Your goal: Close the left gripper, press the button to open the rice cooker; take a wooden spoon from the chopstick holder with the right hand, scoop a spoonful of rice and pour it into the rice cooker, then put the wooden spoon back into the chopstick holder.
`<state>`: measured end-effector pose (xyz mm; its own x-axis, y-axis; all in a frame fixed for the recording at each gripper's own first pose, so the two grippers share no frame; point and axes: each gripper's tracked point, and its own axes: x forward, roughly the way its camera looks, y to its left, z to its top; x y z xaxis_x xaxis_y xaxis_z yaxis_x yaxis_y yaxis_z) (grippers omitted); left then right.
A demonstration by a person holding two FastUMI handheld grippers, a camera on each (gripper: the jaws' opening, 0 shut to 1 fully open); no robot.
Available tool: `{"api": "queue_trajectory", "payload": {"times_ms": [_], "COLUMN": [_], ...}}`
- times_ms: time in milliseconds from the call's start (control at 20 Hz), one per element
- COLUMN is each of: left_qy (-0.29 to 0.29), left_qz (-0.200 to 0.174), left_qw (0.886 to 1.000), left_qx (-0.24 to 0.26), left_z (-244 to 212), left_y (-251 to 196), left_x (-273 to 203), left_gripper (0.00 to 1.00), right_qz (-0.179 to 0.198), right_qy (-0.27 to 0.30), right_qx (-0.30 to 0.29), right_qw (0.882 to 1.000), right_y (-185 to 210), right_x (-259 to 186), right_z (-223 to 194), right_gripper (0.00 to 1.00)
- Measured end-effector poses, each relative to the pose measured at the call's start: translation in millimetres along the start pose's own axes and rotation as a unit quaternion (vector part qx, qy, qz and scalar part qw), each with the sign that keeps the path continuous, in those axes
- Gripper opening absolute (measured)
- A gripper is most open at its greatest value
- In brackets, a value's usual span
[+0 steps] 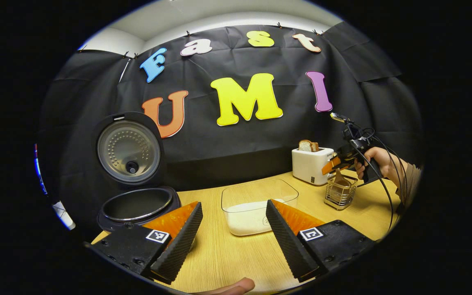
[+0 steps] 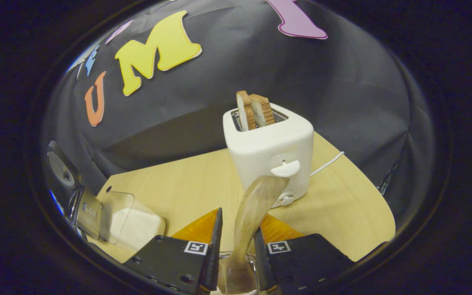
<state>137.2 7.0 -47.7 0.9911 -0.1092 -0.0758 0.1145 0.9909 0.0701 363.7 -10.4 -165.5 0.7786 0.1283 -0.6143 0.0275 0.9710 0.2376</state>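
Observation:
The rice cooker (image 1: 137, 205) stands open at the left, its lid (image 1: 128, 151) raised upright. In front of my left gripper (image 1: 234, 204), which is open and holds nothing, sits a clear box of rice (image 1: 256, 211). A hand holds my right gripper (image 1: 334, 164) just above the wire chopstick holder (image 1: 339, 193) at the right. In the right gripper view the wooden spoon (image 2: 256, 200) rises bowl-up between the fingers of my right gripper (image 2: 238, 223), which are shut on its neck. The spoon's lower end stands in the holder's rim (image 2: 224, 256).
A white toaster (image 1: 312, 164) with bread slices stands behind the holder, close ahead of the right gripper (image 2: 271, 147), its cord (image 2: 326, 162) trailing right. The rice box (image 2: 135, 225) lies to the right gripper's left. A fingertip (image 1: 234, 287) shows at the table's near edge.

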Motion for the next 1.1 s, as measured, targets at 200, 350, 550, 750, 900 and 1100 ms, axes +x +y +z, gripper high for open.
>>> {"api": "queue_trajectory", "payload": {"times_ms": [200,350,550,750,900,1100], "left_qy": [-0.002,0.002,0.005,0.003,-0.001,-0.003], "left_qz": [0.0,0.005,0.004,0.005,0.007,0.006], "left_qw": [1.0,1.0,1.0,1.0,1.0,1.0], "left_qx": [-0.005,-0.003,-0.01,-0.01,-0.011,-0.018], "left_z": [-1,-5,-8,-8,-6,-9], "left_y": [2,6,6,7,10,14], "left_x": [-1,0,0,-2,-6,-17], "left_gripper": [0.99,0.99,0.99,0.99,0.99,0.99], "right_qz": [-0.009,-0.014,-0.001,0.006,0.008,0.002], "right_qy": [0.016,0.034,0.026,0.026,0.019,-0.008], "right_qx": [-0.02,-0.027,-0.02,-0.044,-0.05,-0.049], "right_qw": [1.0,0.999,0.999,0.999,0.999,0.999], "right_y": [-2,-4,-2,5,7,10], "right_x": [10,15,12,1,-8,-28], "right_z": [-5,-11,-8,-7,-5,7], "right_gripper": [0.37,0.38,0.17,0.15,0.11,0.11]}}
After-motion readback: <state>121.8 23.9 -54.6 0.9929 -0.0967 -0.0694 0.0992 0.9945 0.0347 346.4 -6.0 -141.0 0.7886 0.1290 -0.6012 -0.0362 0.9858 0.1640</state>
